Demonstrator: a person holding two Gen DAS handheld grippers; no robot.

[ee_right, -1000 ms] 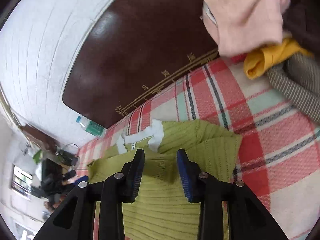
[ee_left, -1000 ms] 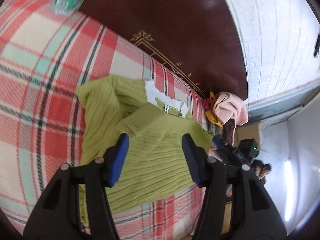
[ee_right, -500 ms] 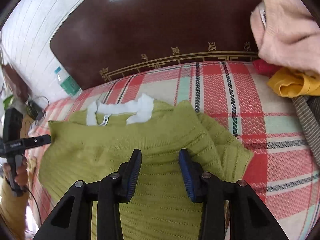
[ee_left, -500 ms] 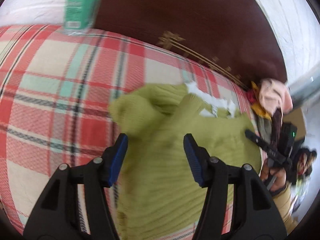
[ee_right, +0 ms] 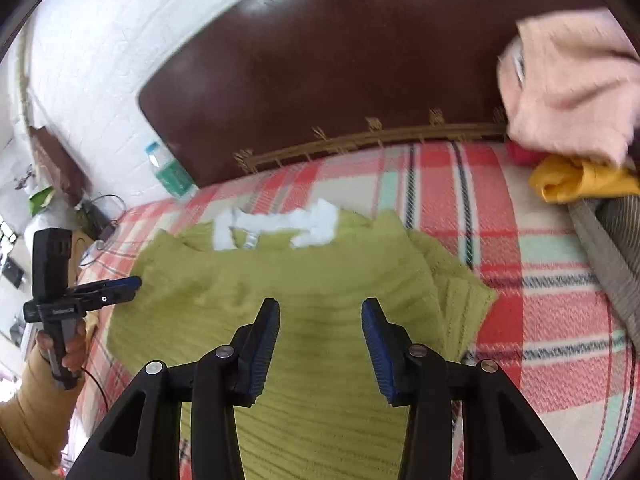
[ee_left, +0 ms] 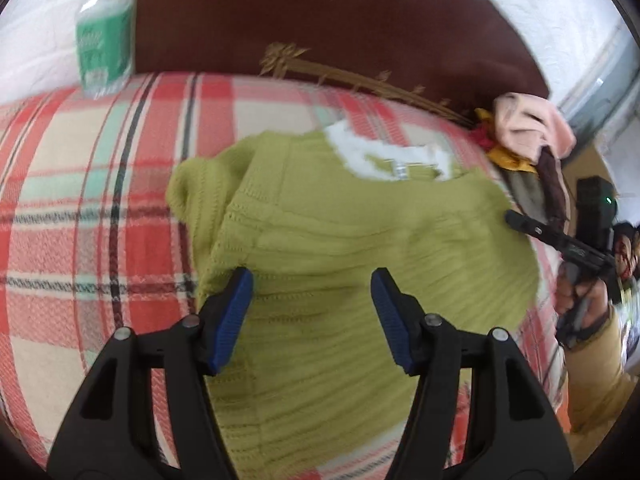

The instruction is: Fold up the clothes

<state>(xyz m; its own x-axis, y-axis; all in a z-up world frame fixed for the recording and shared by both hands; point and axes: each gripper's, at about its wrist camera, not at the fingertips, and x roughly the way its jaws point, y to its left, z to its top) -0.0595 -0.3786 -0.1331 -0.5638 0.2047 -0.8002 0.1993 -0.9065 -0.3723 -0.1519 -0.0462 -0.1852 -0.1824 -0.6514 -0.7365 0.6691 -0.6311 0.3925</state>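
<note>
A lime-green knit sweater [ee_left: 360, 240] with a white collar [ee_left: 384, 160] lies flat on the plaid bed cover [ee_left: 80, 200], its sleeves folded in over the body. It also shows in the right wrist view [ee_right: 304, 280]. My left gripper [ee_left: 312, 312] is open and empty, held above the sweater's left side. My right gripper [ee_right: 320, 340] is open and empty above the sweater's lower middle. The left gripper also shows at the left of the right wrist view [ee_right: 100, 292], and the right gripper at the right of the left wrist view [ee_left: 560, 240].
A pile of clothes, pink [ee_right: 568, 80], yellow [ee_right: 580, 180] and grey striped [ee_right: 612, 256], sits at the bed's right by the dark headboard [ee_right: 340, 80]. A green-labelled water bottle [ee_left: 104, 40] stands at the head's left. White wall lies behind.
Both grippers have pulled back from the sweater and turned level with the bed. The right gripper's jaws have opened wider. The sweater lies flatter, its sleeve fold settled.
</note>
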